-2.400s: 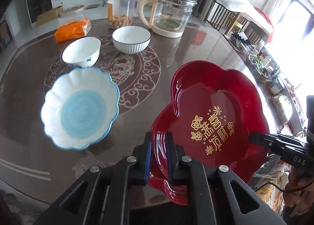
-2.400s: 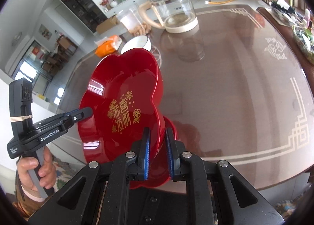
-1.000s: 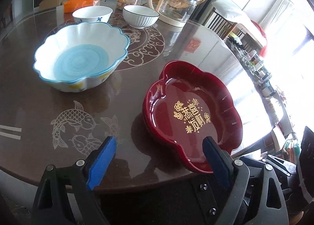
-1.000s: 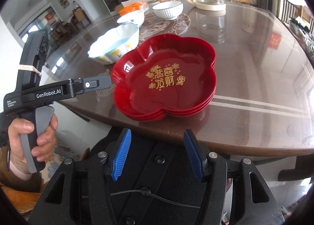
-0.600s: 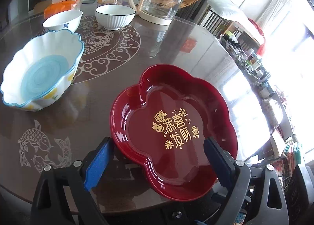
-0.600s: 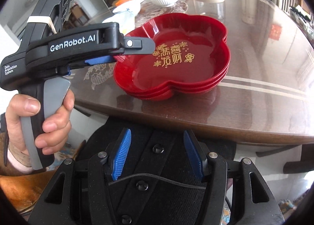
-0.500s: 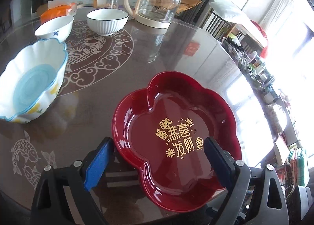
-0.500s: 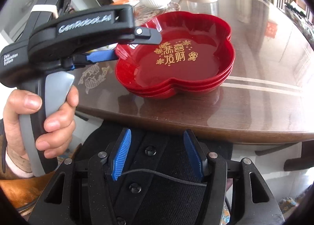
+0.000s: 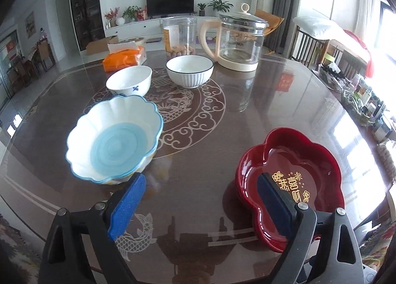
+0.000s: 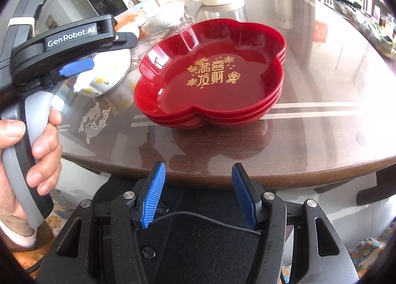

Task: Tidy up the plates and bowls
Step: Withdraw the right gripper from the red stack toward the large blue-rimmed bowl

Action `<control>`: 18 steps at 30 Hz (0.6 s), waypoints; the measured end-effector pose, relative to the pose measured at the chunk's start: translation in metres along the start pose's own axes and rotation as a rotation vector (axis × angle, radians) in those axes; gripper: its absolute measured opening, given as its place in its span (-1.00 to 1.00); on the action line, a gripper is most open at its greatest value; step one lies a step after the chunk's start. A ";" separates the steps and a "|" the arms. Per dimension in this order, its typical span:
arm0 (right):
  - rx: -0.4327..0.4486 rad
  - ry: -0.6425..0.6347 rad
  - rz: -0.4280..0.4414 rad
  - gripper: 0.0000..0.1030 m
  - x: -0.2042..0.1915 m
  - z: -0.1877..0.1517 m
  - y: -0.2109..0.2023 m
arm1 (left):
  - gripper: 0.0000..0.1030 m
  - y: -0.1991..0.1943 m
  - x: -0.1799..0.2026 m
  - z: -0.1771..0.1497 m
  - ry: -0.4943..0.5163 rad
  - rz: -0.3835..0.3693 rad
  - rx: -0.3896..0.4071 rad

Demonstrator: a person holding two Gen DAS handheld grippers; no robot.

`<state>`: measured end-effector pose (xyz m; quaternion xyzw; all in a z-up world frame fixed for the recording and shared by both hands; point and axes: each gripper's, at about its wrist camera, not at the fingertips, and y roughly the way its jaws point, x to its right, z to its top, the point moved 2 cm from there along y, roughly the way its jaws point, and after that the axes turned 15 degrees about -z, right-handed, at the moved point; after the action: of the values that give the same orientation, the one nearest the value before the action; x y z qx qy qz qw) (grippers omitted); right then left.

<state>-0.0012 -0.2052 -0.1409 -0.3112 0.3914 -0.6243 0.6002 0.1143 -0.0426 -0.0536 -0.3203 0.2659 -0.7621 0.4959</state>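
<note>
Since the earlier frames, both grippers had let go of the red plate and drawn back from it. From the left wrist, the left gripper (image 9: 198, 202) stood wide with nothing between its blue pads, above the table (image 9: 198, 150) between the scalloped blue bowl (image 9: 115, 139) and the stack of red plates (image 9: 299, 172); two white bowls (image 9: 158, 77) sat farther back, before a glass kettle (image 9: 237, 41). From the right wrist, the right gripper (image 10: 198, 194) was parted and empty off the table's near edge, the red stack resting ahead of it and a hand (image 10: 29, 150) gripping the left tool's handle.
</note>
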 end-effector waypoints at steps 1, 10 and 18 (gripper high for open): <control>0.000 -0.010 -0.001 0.18 -0.002 0.001 0.000 | 0.78 -0.005 -0.005 0.001 -0.009 0.014 0.010; -0.015 -0.040 -0.004 0.18 -0.023 0.004 0.009 | 0.78 -0.045 -0.039 0.006 -0.045 0.139 0.079; -0.015 -0.036 0.002 0.18 -0.029 0.005 0.010 | 0.78 -0.064 -0.052 0.008 -0.073 0.173 0.110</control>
<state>0.0105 -0.1765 -0.1447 -0.3264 0.3857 -0.6149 0.6056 0.0990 0.0280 -0.0137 -0.2961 0.2322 -0.7176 0.5860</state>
